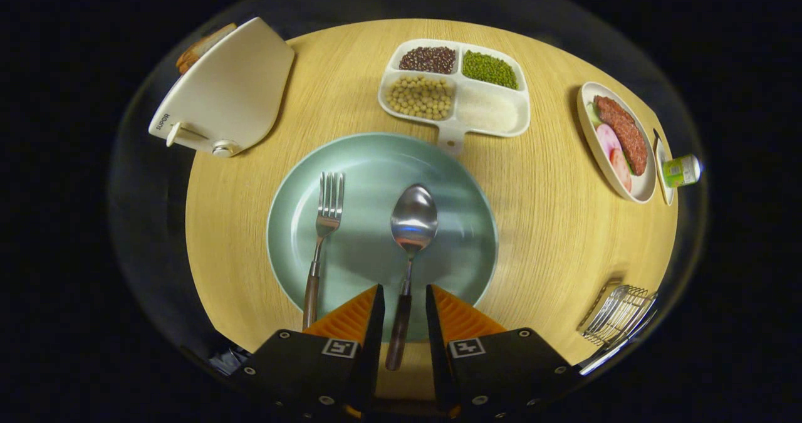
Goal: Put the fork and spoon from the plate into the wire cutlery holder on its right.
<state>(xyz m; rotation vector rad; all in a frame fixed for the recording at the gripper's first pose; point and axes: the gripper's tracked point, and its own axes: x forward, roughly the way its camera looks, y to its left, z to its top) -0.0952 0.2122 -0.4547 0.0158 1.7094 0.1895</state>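
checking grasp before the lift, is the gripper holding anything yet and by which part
Nothing is held yet. The gripper is open, its fingers either side of the spoon handle without pressing on it.

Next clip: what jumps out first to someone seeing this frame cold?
The green plate at the table's centre, carrying a fork and a spoon side by side. The tongs hang open, straddling the spoon's handle without touching it. The wire cutlery holder sits to the plate's right.
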